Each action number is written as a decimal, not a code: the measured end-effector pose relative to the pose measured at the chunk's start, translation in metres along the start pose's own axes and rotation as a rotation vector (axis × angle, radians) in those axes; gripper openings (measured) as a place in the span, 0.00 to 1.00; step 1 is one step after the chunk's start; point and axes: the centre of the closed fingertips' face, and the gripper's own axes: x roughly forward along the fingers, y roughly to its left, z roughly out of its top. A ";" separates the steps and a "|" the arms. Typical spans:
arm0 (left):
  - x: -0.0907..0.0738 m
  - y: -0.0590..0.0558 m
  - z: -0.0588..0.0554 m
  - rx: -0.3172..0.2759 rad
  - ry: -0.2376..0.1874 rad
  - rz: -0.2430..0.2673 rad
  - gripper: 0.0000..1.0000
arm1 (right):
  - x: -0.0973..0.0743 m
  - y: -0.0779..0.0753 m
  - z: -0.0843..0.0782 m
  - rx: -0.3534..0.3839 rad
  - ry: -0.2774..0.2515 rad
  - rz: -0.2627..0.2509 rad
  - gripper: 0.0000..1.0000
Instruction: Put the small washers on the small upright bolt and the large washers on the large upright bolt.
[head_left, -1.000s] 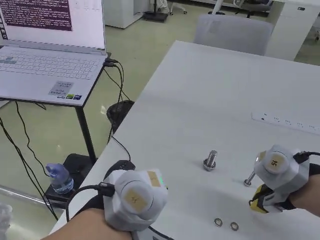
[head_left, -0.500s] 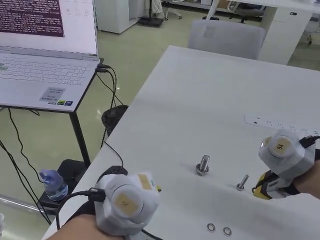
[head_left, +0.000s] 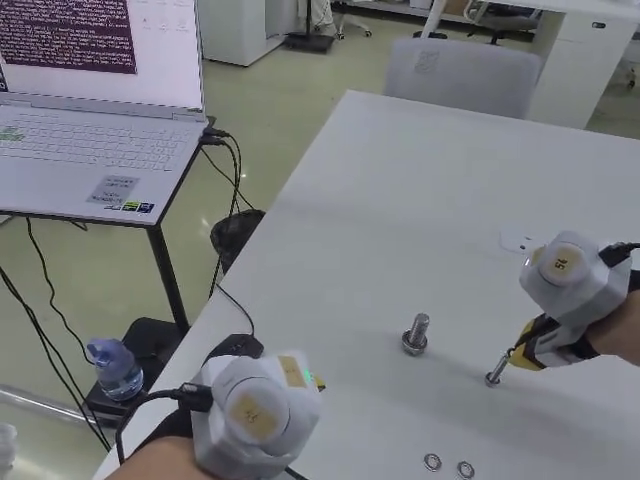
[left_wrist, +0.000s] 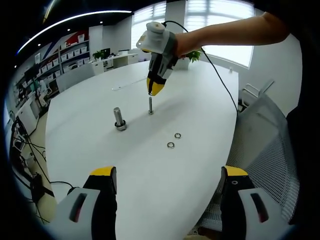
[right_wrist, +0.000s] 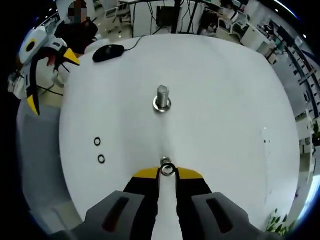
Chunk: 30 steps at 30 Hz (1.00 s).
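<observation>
The large upright bolt (head_left: 415, 335) stands mid-table, and the thin small bolt (head_left: 495, 373) stands just to its right. My right gripper (head_left: 515, 361) has its tips at the top of that small bolt (right_wrist: 164, 161), shut on a small washer (right_wrist: 167, 171) seen as a ring between them. Two loose washers (head_left: 448, 465) lie near the table's front edge, also seen as washers (left_wrist: 174, 140) in the left gripper view. My left gripper (left_wrist: 169, 186) hangs open over the near table edge, well back from both bolts; its body (head_left: 255, 415) is at the bottom of the head view.
A laptop (head_left: 90, 110) sits on a stand left of the table, with cables and a water bottle (head_left: 115, 366) on the floor below. A grey chair (head_left: 460, 72) stands at the far end. A power strip (head_left: 520, 242) lies behind the right gripper, and a mouse (right_wrist: 109, 51) near the table edge.
My right gripper has lifted and moved in, so its tips now sit at the top of the small bolt. The left gripper has stayed where it was.
</observation>
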 end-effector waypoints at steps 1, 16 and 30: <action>0.000 0.001 0.000 -0.002 0.001 0.001 0.86 | 0.001 0.001 0.000 -0.005 0.003 0.001 0.12; -0.001 0.003 -0.005 -0.005 0.010 -0.006 0.84 | 0.011 0.003 -0.004 -0.017 0.045 0.018 0.12; 0.002 0.002 -0.006 -0.009 0.019 -0.014 0.82 | 0.029 0.002 -0.009 -0.022 0.064 0.042 0.13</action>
